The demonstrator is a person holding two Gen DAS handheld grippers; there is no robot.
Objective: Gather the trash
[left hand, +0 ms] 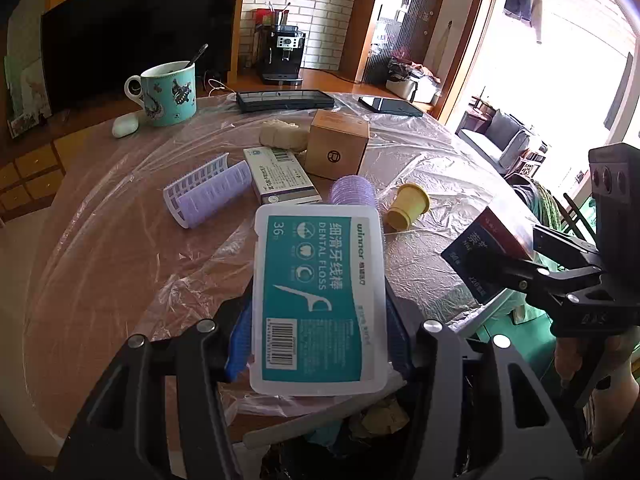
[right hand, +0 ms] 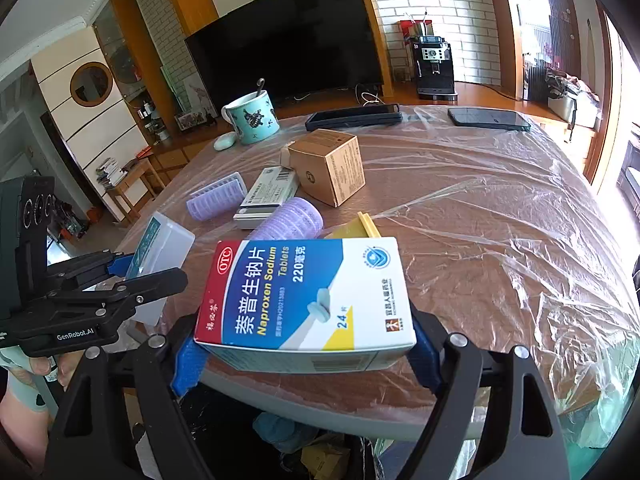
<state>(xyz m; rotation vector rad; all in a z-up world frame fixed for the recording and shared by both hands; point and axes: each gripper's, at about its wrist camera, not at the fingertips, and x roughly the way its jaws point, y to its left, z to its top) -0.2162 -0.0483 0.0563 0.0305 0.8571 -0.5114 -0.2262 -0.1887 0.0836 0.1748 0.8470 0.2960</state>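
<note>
The left gripper [left hand: 320,344] is clenched on a clear dental floss case [left hand: 318,300] with a teal label, blue pads [left hand: 240,344] pressing its two long sides, held above the near edge of the tabletop [left hand: 100,260]. The right gripper [right hand: 308,360] grasps a blue, white and red tablet box [right hand: 304,296] the same way, across its width, also lifted at the near edge. Below both, a dark bin [right hand: 304,448] with crumpled scraps shows under the edge.

Beyond them, the round brown tabletop is draped in wrinkled clear plastic film [right hand: 500,248]. Just past the held things lie a purple hair roller [left hand: 352,190] and a yellow cup [left hand: 408,206] on its side; farther left, a pale lilac roller case [left hand: 208,192] and a white medicine box [left hand: 282,178]; behind those, a brown cardboard box [left hand: 338,144]. At the far edge stand a teal mug [left hand: 170,94] with a spoon, a white earbud case [left hand: 125,125], a black tray [left hand: 284,100] and a phone [left hand: 390,105].

Behind are a dark television [right hand: 288,40], a white brick wall [right hand: 432,0], a coffee machine [right hand: 434,68] and a bright doorway on the right.
</note>
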